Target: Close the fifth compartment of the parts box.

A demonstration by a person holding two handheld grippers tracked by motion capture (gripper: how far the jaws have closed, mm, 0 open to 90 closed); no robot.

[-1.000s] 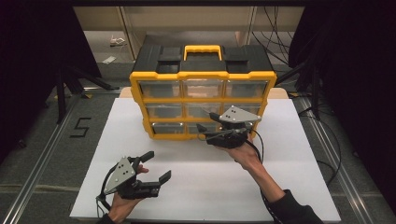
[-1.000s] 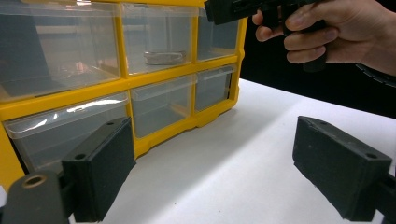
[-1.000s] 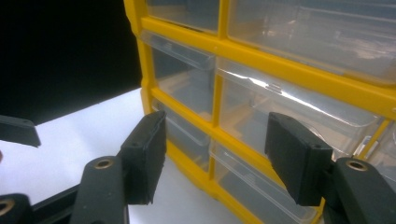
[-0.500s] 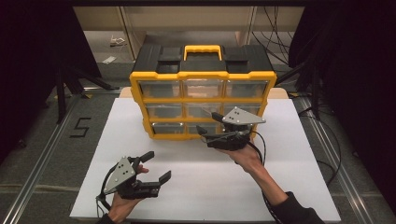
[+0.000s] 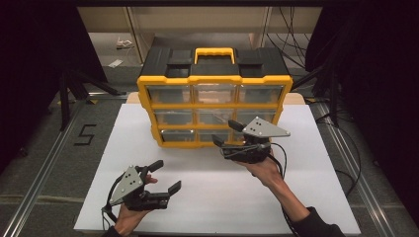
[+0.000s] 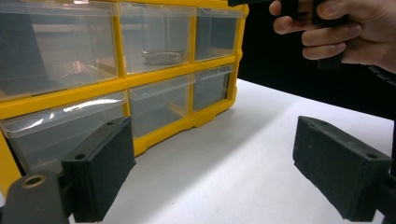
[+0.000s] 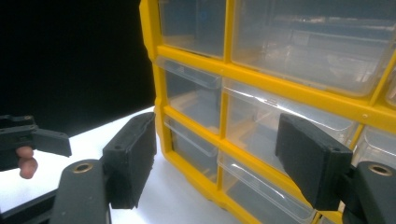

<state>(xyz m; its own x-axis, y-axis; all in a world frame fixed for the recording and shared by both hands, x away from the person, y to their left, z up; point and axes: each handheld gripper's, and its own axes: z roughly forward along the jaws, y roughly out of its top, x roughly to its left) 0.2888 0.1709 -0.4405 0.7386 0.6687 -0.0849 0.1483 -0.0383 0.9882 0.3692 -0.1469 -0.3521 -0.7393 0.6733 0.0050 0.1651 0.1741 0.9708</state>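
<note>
A yellow organizer (image 5: 214, 106) with a black top, a yellow handle and clear drawers stands at the back of the white board (image 5: 217, 197). My right gripper (image 5: 226, 132) is open, and its jaws are close in front of the lower right drawers (image 7: 252, 135); I cannot tell if they touch. My left gripper (image 5: 166, 176) is open and holds nothing, low over the board in front of the organizer's left side. In the left gripper view a round metal piece (image 6: 161, 57) lies in a middle drawer, and the other hand (image 6: 345, 32) is at top right.
Dark floor surrounds the board, with a "5" marked on it (image 5: 85, 134) at the left. Cables (image 5: 346, 173) trail off to the right. Black stands (image 5: 66, 94) rise at the left, and shelving (image 5: 197, 24) runs behind the organizer.
The right gripper has drifted slightly to the right in front of the organizer. The left gripper has hardly moved.
</note>
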